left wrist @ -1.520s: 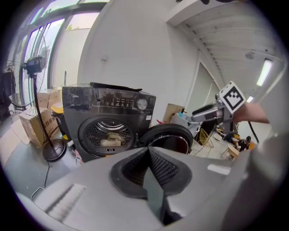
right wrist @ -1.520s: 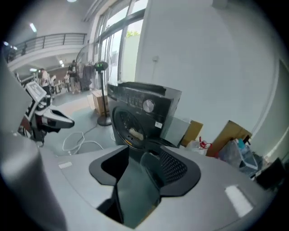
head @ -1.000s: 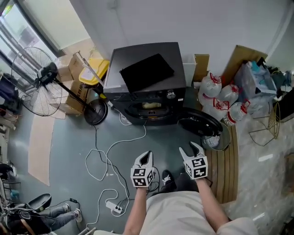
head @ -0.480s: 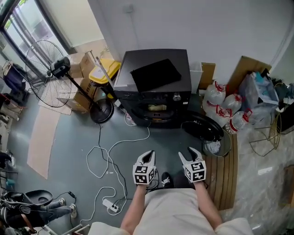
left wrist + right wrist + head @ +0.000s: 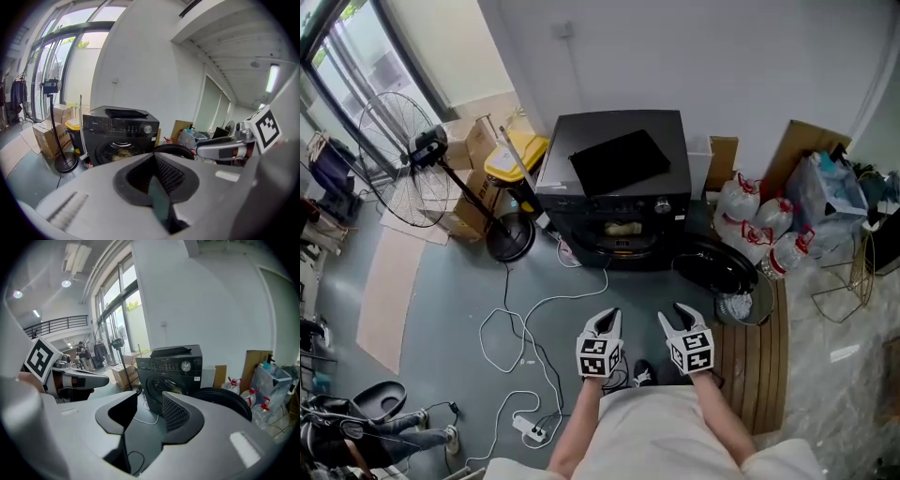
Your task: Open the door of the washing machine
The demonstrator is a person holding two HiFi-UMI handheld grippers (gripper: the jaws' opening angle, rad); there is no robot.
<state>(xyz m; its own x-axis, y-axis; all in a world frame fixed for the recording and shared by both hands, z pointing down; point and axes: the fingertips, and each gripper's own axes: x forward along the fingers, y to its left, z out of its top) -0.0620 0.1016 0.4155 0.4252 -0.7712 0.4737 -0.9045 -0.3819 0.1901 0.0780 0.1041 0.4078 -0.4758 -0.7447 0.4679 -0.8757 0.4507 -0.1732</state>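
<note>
The black front-loading washing machine (image 5: 619, 178) stands against the back wall. Its round door (image 5: 712, 265) hangs swung out to the right, and the drum mouth (image 5: 619, 230) shows laundry inside. Both grippers are held low, near the person's body and well short of the machine. My left gripper (image 5: 607, 319) is shut, with nothing between its pads. My right gripper (image 5: 675, 315) is open and empty; its jaws have just been closing. The machine (image 5: 173, 369) and its door (image 5: 222, 399) lie ahead in the right gripper view. The left gripper view also faces the machine (image 5: 122, 131).
A standing fan (image 5: 412, 159), a yellow bin (image 5: 514, 159) and cardboard boxes crowd the machine's left. A white cable (image 5: 534, 319) runs across the grey floor to a power strip (image 5: 534, 427). Water jugs and bags (image 5: 759, 211) sit at the right, beside a wooden pallet (image 5: 755, 356).
The right gripper has drifted a little left and its fingers stand closer together. The head view has shifted, so the machine sits lower in it. The left gripper stays shut.
</note>
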